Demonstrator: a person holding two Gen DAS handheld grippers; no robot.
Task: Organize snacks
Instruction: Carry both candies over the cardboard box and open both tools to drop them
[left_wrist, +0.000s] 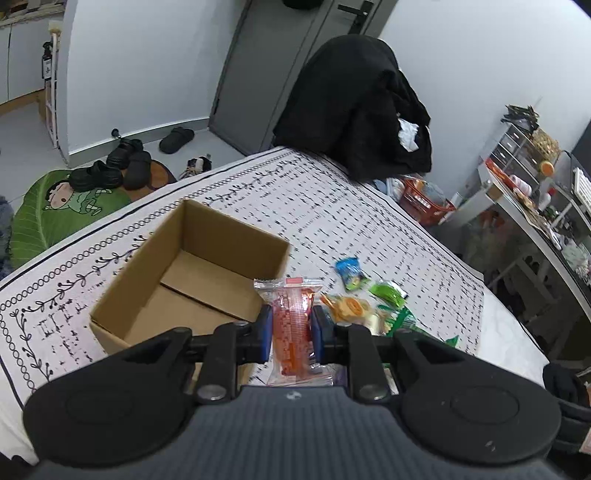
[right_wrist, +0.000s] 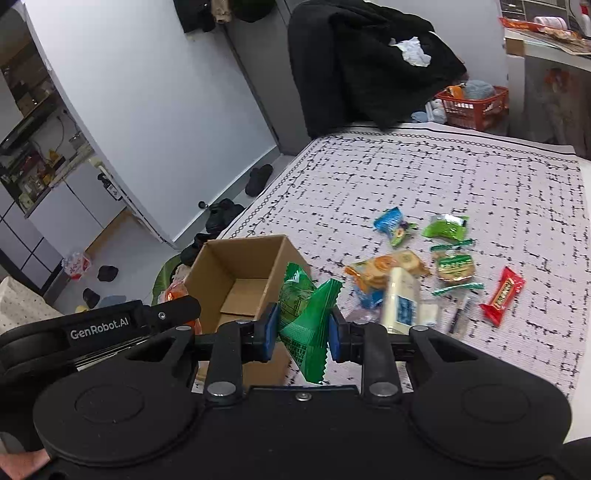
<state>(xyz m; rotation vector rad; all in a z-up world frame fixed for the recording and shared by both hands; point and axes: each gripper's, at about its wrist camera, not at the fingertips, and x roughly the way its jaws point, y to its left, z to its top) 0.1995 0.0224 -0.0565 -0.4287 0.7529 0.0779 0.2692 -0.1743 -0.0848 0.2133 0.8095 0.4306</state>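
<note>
Left wrist view: left gripper (left_wrist: 291, 325) fingers pinching red snack packet (left_wrist: 293, 328); cardboard box (left_wrist: 192, 277) just left of fingers.
Right wrist view: right gripper (right_wrist: 303, 326) fingers clamped on green snack packet (right_wrist: 308, 317); box (right_wrist: 240, 280) just beyond-left; loose snacks (right_wrist: 424, 269) ahead-right on bench (right_wrist: 480, 177).

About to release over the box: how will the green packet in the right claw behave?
The green packet is probably light and floppy: it sags crumpled below the right claw. Its glossy film may slip. It could flutter past the cardboard box.

Two close downward wrist views sharing cardboard box (left_wrist: 192, 273) (right_wrist: 240, 280)
</note>
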